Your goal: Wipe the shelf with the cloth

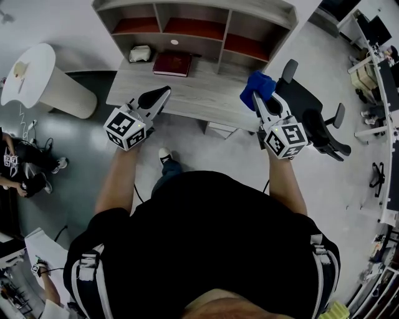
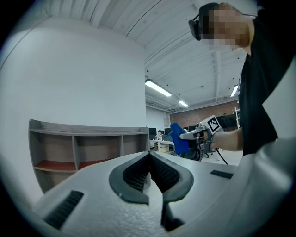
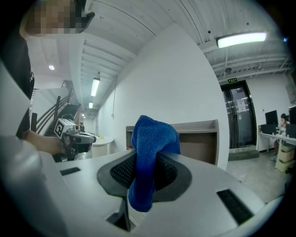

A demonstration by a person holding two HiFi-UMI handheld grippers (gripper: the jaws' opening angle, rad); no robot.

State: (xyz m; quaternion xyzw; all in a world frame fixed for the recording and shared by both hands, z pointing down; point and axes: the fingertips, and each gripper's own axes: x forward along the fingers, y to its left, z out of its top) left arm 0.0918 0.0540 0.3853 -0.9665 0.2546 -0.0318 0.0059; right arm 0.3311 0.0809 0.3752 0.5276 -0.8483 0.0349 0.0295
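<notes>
Before the shelf (image 1: pixel 206 6), right gripper (image 1: pixel 262 104) clamps blue cloth (image 1: pixel 257 86); left gripper (image 1: pixel 162 95) jaws together.

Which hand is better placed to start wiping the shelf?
Right. The right tool is shut on the blue cloth and is held near the right end of the shelf. The left tool is shut on nothing, so it has nothing to wipe with.

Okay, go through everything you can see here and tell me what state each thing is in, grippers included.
Left gripper: shut, nothing between its jaws.
Right gripper: shut on the cloth.
Cloth: bunched up, pinched in the jaws, not touching the shelf.
Shelf: open-fronted, upper compartments bare.
Book: closed, lying flat.
Chair: unoccupied.
</notes>
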